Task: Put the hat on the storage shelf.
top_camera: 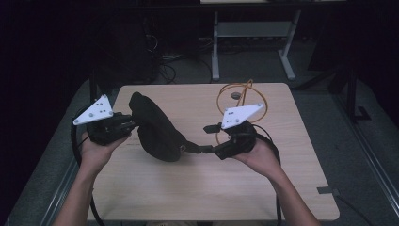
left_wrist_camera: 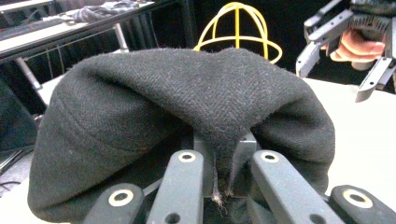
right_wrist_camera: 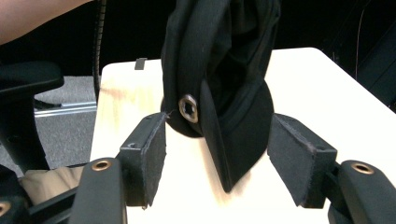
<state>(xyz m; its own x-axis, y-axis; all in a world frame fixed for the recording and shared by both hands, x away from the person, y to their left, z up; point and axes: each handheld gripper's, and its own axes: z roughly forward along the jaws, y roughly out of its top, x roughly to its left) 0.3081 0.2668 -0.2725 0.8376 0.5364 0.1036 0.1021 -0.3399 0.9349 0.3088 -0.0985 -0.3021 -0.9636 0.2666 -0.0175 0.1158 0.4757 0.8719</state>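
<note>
The left gripper (top_camera: 126, 125) pinches the black cap (top_camera: 155, 129); the right gripper (top_camera: 205, 138) is wide around its brim, so the cap could flop.

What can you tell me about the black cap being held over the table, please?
The black cap is soft, woven cloth with a stiff brim and a small metal stud at the side. It hangs sagging, brim toward the right gripper, just above the wooden table. The left gripper pinches a fold of its crown. The right gripper's padded fingers flank the brim without pressing it.
</note>
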